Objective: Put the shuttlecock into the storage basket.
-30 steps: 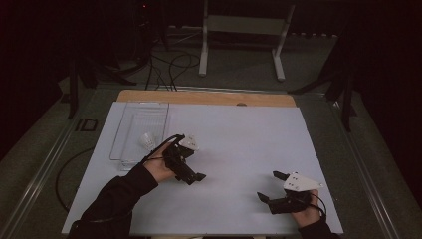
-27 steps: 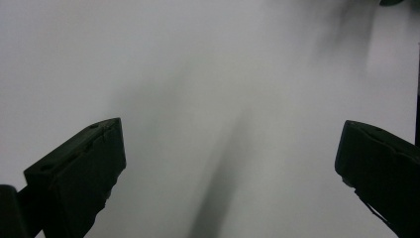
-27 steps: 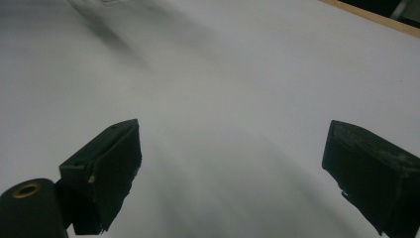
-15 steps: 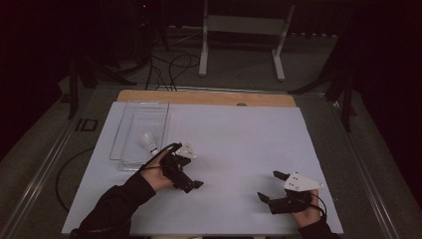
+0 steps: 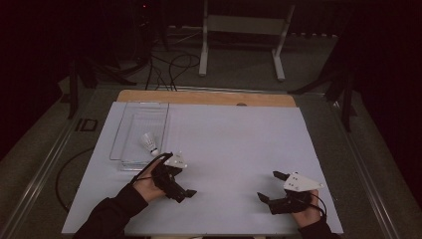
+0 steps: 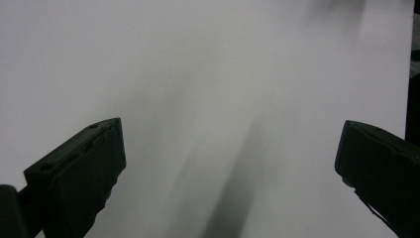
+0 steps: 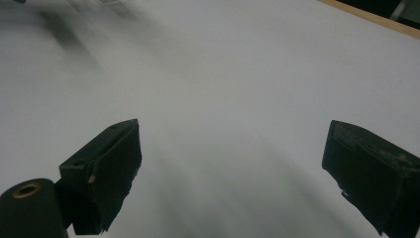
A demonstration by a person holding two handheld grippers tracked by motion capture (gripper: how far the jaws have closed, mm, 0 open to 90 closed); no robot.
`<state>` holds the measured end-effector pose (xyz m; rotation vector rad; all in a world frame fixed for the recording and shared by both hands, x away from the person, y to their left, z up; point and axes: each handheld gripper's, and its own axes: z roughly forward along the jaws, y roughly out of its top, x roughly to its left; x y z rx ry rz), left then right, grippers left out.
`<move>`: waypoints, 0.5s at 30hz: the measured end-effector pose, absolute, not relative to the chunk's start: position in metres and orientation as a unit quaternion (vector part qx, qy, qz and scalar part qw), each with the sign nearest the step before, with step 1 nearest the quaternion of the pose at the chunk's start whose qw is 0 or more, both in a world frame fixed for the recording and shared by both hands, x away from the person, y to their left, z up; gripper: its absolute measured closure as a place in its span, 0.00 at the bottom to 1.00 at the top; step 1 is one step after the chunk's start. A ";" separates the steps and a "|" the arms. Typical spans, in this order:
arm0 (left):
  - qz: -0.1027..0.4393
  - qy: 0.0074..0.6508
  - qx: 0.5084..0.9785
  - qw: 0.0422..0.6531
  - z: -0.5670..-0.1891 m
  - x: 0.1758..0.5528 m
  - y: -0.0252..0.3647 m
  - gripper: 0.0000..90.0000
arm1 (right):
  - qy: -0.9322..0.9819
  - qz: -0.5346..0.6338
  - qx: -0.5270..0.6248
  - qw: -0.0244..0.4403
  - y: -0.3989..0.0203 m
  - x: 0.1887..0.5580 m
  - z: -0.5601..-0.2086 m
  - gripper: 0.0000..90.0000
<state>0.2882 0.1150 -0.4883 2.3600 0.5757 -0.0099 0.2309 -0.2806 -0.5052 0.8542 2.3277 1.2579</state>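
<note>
A white shuttlecock (image 5: 148, 143) lies inside a clear plastic tray (image 5: 130, 163) at the left of the white table sheet (image 5: 234, 139). My left gripper (image 5: 182, 183) is just in front of the tray's near right corner, held low over the sheet, open and empty. In the left gripper view its jaws stand wide apart (image 6: 230, 168) over bare white sheet. My right gripper (image 5: 267, 185) is near the front right of the sheet, open with nothing between its fingers; the right gripper view (image 7: 230, 173) shows the same wide gap over the sheet.
A wooden strip (image 5: 209, 98) runs along the table's far edge. Beyond it stand a white metal frame (image 5: 241, 30) and cables on a dark floor. The sheet's right edge (image 6: 408, 59) shows in the left gripper view.
My left gripper has drawn back from the tray toward the near edge of the table. The right gripper and the shuttlecock have stayed put.
</note>
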 end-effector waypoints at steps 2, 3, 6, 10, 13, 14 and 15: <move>-0.003 0.225 0.909 0.350 -0.490 0.286 0.117 0.00 | 0.824 0.445 0.302 0.179 -0.280 0.231 -0.505 0.09; -0.005 0.224 0.910 0.350 -0.491 0.285 0.118 0.00 | 0.824 0.445 0.302 0.179 -0.280 0.231 -0.505 0.09; -0.006 0.228 0.909 0.350 -0.494 0.280 0.122 0.00 | 0.825 0.444 0.301 0.179 -0.279 0.231 -0.505 0.09; 0.000 0.233 0.906 0.354 -0.497 0.273 0.129 0.00 | 0.824 0.444 0.302 0.179 -0.280 0.231 -0.505 0.09; 0.001 0.235 0.905 0.356 -0.498 0.270 0.133 0.00 | 0.824 0.444 0.303 0.178 -0.280 0.231 -0.506 0.09; 0.006 0.237 0.903 0.357 -0.498 0.268 0.135 0.00 | 0.824 0.444 0.302 0.178 -0.279 0.231 -0.506 0.09; 0.006 0.236 0.903 0.358 -0.499 0.267 0.137 0.00 | 0.825 0.444 0.302 0.178 -0.279 0.231 -0.506 0.09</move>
